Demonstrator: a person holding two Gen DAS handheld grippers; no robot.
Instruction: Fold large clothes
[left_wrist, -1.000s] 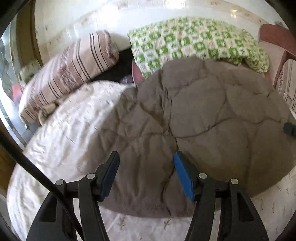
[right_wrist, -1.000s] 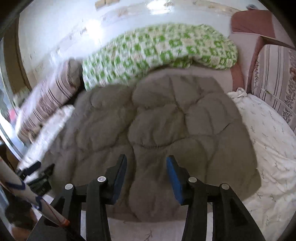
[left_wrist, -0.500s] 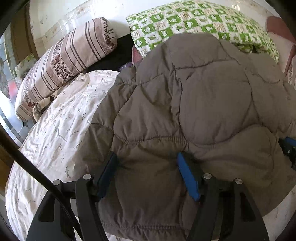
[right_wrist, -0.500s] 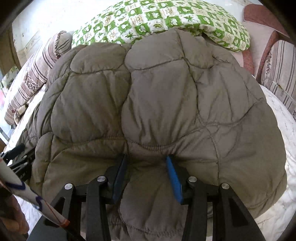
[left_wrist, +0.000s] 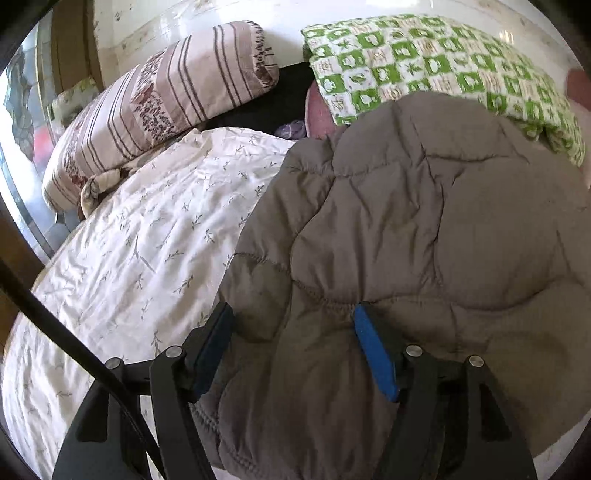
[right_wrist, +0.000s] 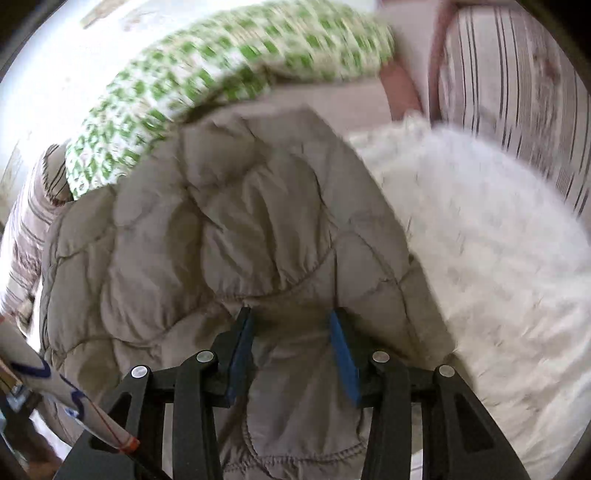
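Jacket: our grey quilted jacket lies on the white bedsheet, its far end up against the green checked pillow, its near hem bunched up between both our grippers.
Left gripper: the left gripper straddles a thick roll of hem near the jacket's left edge. The jaws have just been opening, and though the padding bulges between them we cannot tell if the pads truly press, so we count them released, not clenched.
Right gripper: the right gripper sits astride the hem near the jacket's right side. Its jaws have just been closing, and the blue pads dent the fabric on both sides, so we read it as grasping the jacket.
Step in hand: we judge we are taking the near hem to fold it toward the collar end.
Doing it well: we should firm up the left pinch before lifting, catch both layers rather than the outer shell alone, raise both hands level, and keep the hem taut between them so the puffy fill folds in one straight line.
Risk: slick padding may slip from the looser left hold.
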